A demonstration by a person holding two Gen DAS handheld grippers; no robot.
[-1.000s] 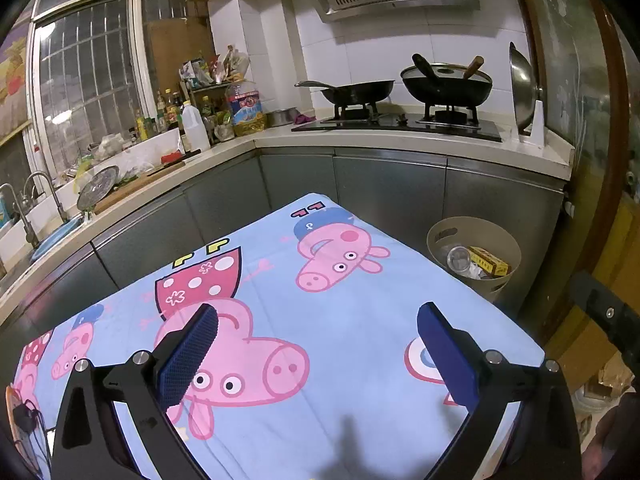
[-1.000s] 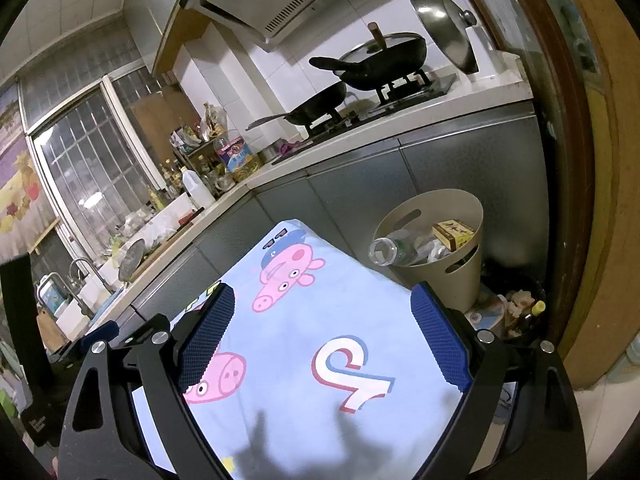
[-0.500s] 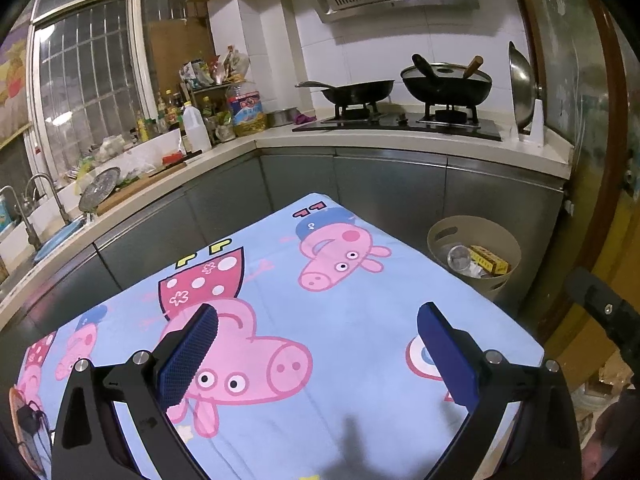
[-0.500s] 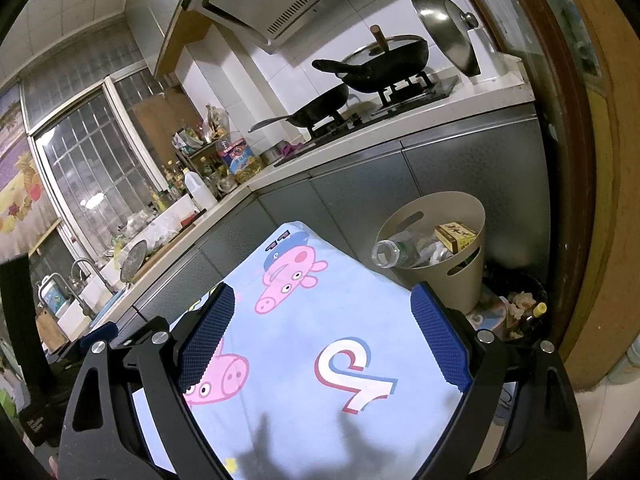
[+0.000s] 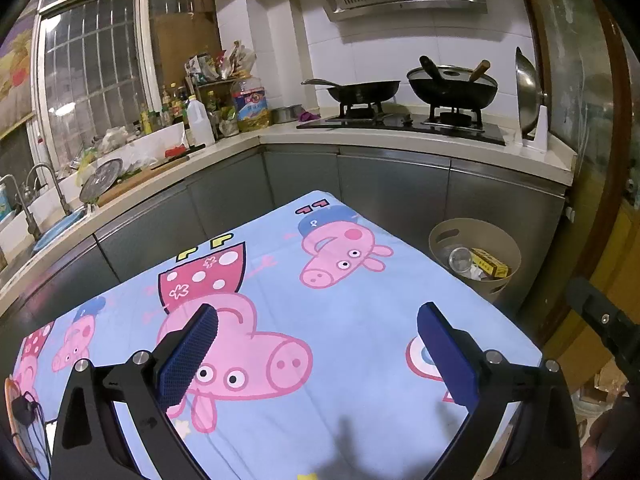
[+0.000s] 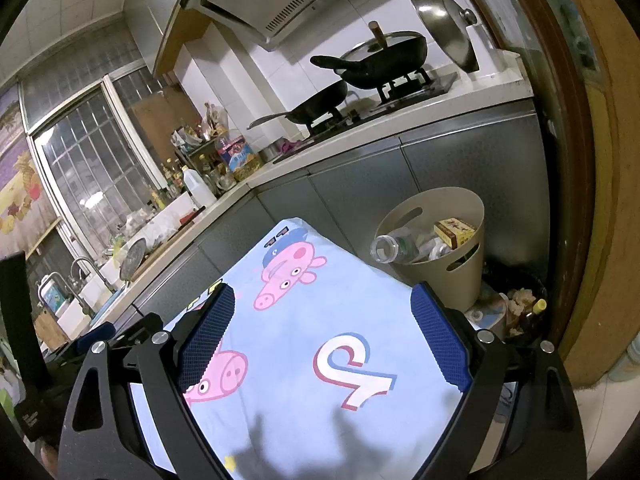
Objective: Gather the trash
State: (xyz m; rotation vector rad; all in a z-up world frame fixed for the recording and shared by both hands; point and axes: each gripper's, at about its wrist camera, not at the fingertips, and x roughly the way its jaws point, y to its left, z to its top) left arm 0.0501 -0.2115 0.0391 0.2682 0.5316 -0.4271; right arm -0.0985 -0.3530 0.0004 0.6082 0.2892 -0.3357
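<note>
We look out over a surface (image 5: 360, 344) draped in a light blue cartoon-pig cloth, standing in front of an L-shaped run of grey kitchen cabinets (image 5: 392, 196). On the hob (image 5: 404, 124) sit two dark pans: a shallow frying pan (image 5: 360, 90) with its handle pointing left, and a lidded wok (image 5: 452, 88) to its right. One steel lid (image 5: 528, 88) stands on edge at the end of the counter.

On the floor beyond the far right corner of the surface we see one beige trash bin (image 6: 464, 268) with cut-out handles in its wall. It holds the trash: one clear plastic bottle (image 6: 394, 244) lying tilted, its open neck pointing left over the rim and its long axis running left to right across the bin, one small yellow carton (image 6: 454, 232) resting near the right rim, and some crumpled pale wrappers between them that we cannot count. In the left wrist view the same bin (image 5: 444, 236) shows the bottle (image 5: 460, 258) mouth-on and the carton (image 5: 490, 268) beside it.

Our left gripper (image 5: 318, 354) hangs above the cloth with its jaws spread wide and nothing between the blue pads. Our right gripper (image 6: 322, 344) is likewise released and holds nothing, its jaws framing the near right part of the cloth.
</note>
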